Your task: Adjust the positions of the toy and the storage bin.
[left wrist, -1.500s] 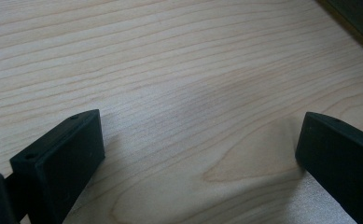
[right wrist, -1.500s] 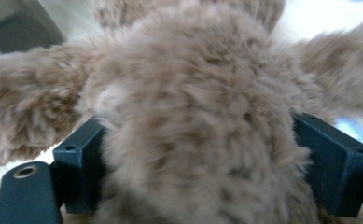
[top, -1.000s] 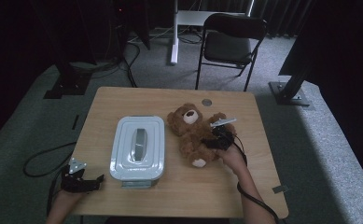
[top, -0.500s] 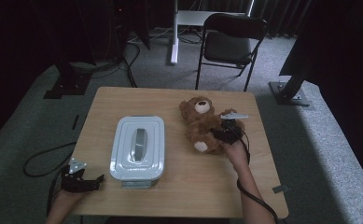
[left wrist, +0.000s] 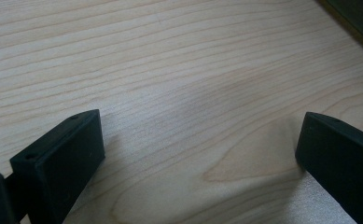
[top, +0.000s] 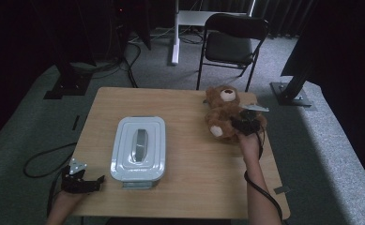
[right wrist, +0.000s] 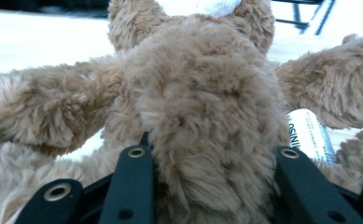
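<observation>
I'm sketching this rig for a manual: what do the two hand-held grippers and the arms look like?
Both are black. The left hand-held gripper has blocky matte jaws and a grey three-cornered plate on top; so does the right hand-held gripper, whose jaws carry brass-ringed holes. A black cable trails from each. Forearms are bare, no sleeves.

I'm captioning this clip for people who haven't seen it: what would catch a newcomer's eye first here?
First the brown teddy bear near the far right edge of the wooden table, with the right gripper shut on its plush body; the right gripper view shows fur bulging between the jaws. Next the pale metal box with a handled lid, left of centre. The left gripper rests open at the near left corner.
</observation>
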A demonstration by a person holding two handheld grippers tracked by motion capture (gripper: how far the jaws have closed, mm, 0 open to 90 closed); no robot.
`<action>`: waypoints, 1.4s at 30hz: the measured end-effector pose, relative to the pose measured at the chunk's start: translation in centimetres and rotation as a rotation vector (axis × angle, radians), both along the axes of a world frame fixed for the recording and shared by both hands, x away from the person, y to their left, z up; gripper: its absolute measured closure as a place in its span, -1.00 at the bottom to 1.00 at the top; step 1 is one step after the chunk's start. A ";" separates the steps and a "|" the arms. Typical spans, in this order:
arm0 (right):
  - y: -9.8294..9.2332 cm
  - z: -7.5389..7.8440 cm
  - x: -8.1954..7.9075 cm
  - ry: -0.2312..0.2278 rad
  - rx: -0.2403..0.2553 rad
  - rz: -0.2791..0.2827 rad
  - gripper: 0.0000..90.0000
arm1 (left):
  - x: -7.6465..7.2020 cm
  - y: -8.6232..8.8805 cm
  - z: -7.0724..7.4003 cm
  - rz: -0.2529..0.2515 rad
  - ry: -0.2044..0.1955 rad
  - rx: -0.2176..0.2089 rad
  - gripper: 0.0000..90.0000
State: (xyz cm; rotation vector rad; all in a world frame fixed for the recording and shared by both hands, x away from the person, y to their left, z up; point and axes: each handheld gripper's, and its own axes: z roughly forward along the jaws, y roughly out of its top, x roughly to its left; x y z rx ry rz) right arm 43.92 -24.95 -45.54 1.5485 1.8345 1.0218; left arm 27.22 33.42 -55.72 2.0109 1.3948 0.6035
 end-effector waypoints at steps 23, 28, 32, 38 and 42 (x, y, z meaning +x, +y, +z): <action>-2.7 -3.3 1.4 0.098 0.013 -0.097 -0.43 | 0.0 0.1 0.0 -0.003 -0.001 -0.011 -0.96; -2.2 -2.4 1.1 0.153 -0.016 -0.076 -0.72 | 0.0 0.0 0.1 0.002 0.001 -0.008 -0.96; -1.8 -1.4 0.5 0.127 -0.035 -0.059 -0.72 | 0.3 0.1 0.1 0.024 0.002 -0.024 -0.96; 0.3 0.8 -0.8 0.031 -0.031 0.003 -0.71 | 1.0 0.1 0.7 0.022 -0.010 -0.039 -0.96; 2.7 1.2 -1.2 0.006 -0.028 0.067 -0.71 | 1.4 0.0 1.3 0.019 -0.023 -0.048 -0.96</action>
